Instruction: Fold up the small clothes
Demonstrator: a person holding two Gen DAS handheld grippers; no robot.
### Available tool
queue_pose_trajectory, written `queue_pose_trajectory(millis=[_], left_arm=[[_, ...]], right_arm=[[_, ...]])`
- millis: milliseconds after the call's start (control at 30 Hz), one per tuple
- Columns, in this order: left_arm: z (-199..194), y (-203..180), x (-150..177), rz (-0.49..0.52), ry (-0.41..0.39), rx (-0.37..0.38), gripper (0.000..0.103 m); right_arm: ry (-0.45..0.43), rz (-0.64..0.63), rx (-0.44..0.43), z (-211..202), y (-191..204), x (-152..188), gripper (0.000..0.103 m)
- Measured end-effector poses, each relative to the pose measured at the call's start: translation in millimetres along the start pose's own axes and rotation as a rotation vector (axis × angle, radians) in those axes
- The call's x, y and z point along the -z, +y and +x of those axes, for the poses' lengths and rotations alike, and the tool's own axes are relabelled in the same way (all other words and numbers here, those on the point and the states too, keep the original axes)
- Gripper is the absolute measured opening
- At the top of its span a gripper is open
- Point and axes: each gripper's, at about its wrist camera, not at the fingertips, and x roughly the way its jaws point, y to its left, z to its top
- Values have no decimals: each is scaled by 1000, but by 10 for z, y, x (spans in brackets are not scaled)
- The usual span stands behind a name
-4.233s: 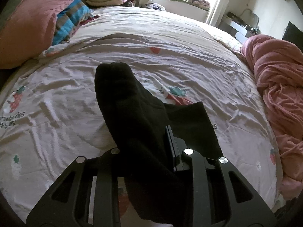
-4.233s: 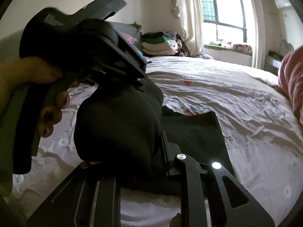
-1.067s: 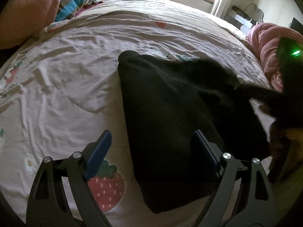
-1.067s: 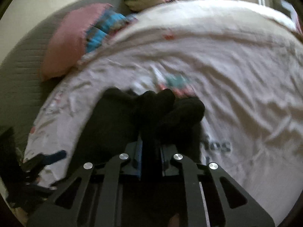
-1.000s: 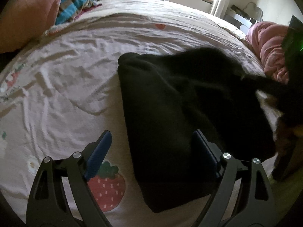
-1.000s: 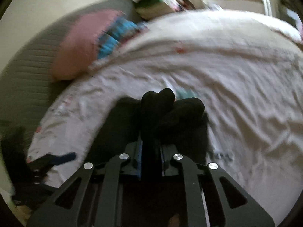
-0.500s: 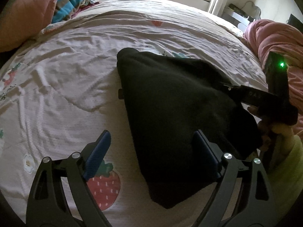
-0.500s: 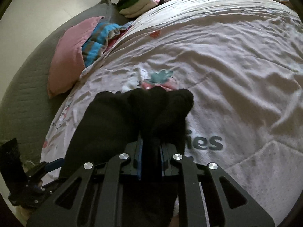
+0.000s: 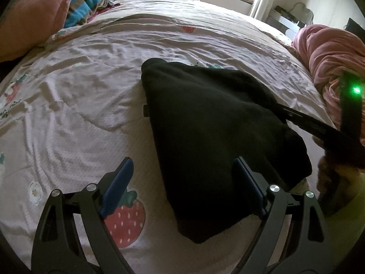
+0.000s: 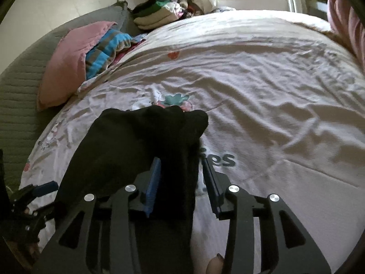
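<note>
A black garment (image 9: 212, 132) lies folded on the white strawberry-print bedspread (image 9: 79, 105). My left gripper (image 9: 182, 178) is open, its blue pads wide apart; the garment's near edge lies between them and over the right pad. My right gripper (image 10: 181, 178) is open, its pads apart with a bunched fold of the garment (image 10: 141, 146) lying between them. The right gripper's body shows in the left wrist view (image 9: 319, 130) at the garment's right side. The left gripper shows in the right wrist view (image 10: 34, 196) at lower left.
A pink pillow (image 10: 66, 64) and a blue striped blanket (image 10: 107, 50) lie at the bed's far left. A stack of folded clothes (image 10: 157, 13) sits beyond them. A rumpled pink blanket (image 9: 330, 54) lies at the right edge of the bed.
My right gripper's jaws have opened and let go of the black garment, which has settled on the bed. My left gripper has stayed open and nearly still.
</note>
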Motion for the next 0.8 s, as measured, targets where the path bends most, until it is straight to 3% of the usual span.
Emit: queue_pose_trajectory(millis=[167,367,467,800], left_arm=[[-103,-20,40,4,-15,13,82],[-327,-56,111,17,-53,26,83],[-477,-54,193,26,-80,22,92],[-880,45,559,46,-135,21,93]], right_arm=[[-101,-37,28,-486,171,141,74],[-229,-74,64,-1007,381,388,96],[-260,-96,86,-1204,456,538,98],[-291,-107,133,-1512,694,948,98]])
